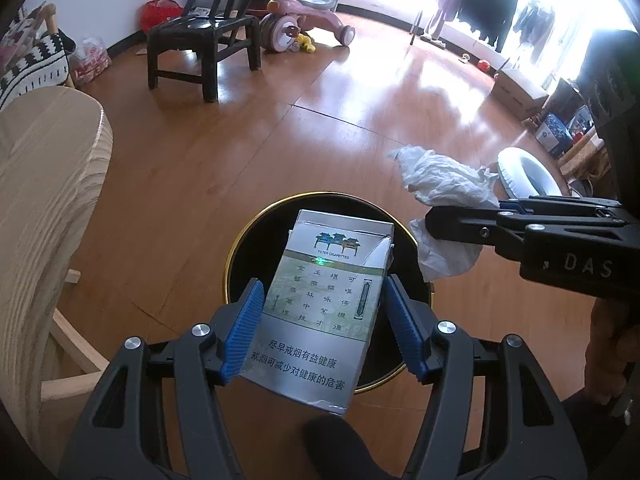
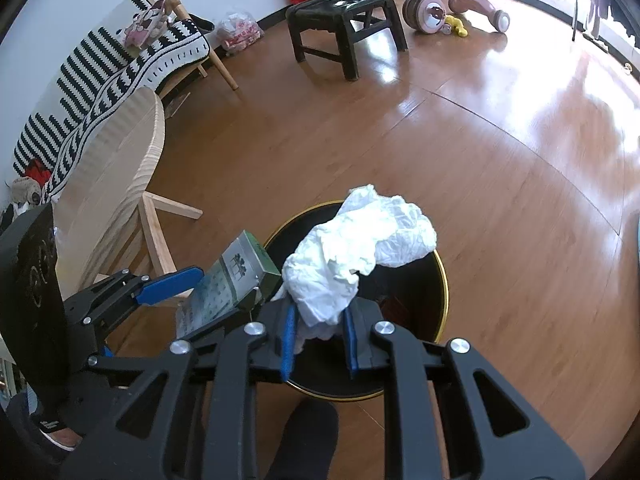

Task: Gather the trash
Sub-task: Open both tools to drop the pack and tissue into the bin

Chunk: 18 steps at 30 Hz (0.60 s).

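Gripping cigarette pack (image 1: 320, 300) left | crumpled tissue (image 2: 352, 264) right | bin (image 2: 440, 280) interior dark

Bright daylight from windows (image 1: 520, 8) at 1 o'clock, blown out white. Glare streaks across floor (image 1: 400, 92) toward 2 o'clock. Heavy fisheye bending, black vignette at corners. Sharp centre; soft, slightly smeared near rims.
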Each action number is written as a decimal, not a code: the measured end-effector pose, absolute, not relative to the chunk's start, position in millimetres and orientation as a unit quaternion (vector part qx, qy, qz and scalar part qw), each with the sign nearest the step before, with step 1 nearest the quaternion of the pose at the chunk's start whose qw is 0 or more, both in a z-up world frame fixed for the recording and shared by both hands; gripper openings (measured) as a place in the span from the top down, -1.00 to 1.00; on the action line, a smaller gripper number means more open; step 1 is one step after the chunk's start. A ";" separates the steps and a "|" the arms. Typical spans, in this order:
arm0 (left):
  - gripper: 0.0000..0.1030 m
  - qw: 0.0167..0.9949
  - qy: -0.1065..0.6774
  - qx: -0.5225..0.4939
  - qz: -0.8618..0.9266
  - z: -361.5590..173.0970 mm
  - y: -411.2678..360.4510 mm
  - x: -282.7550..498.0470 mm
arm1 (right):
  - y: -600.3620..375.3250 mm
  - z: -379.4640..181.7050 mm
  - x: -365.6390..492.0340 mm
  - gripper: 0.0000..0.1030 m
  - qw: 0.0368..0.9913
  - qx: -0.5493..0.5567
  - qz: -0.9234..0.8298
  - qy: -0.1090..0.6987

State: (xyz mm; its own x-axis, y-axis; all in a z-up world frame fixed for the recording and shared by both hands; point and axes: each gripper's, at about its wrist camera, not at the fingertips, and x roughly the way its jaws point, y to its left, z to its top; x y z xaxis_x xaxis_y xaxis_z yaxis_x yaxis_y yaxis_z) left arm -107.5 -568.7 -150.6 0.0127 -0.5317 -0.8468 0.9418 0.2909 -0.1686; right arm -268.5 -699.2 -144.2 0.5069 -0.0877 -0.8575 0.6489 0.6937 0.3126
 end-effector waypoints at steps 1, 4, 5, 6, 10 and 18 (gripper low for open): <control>-0.23 0.672 0.441 0.234 -0.546 -151.2 -569.3 -107.7 | -700.9 -144.1 -267.1 0.49 0.806 0.320 -0.229 0.442; -0.42 0.673 0.439 0.236 -0.546 -150.6 -567.4 -108.7 | -702.4 -140.9 -268.7 -0.09 0.809 0.318 -0.236 0.435; -0.46 0.674 0.438 0.237 -0.546 -150.0 -566.7 -109.0 | -702.0 -139.2 -268.9 -0.10 0.810 0.317 -0.237 0.433; -0.52 0.675 0.436 0.238 -0.546 -149.2 -565.7 -109.0 | -702.2 -138.1 -269.3 -0.10 0.811 0.320 -0.235 0.430; -0.59 0.682 0.434 0.236 -0.540 -145.2 -559.7 -105.6 | -699.8 -132.5 -267.1 -0.10 0.813 0.320 -0.237 0.425; -0.70 0.705 0.415 0.221 -0.530 -111.7 -523.4 -90.8 | -673.5 -100.0 -243.8 -0.30 0.836 0.291 -0.234 0.401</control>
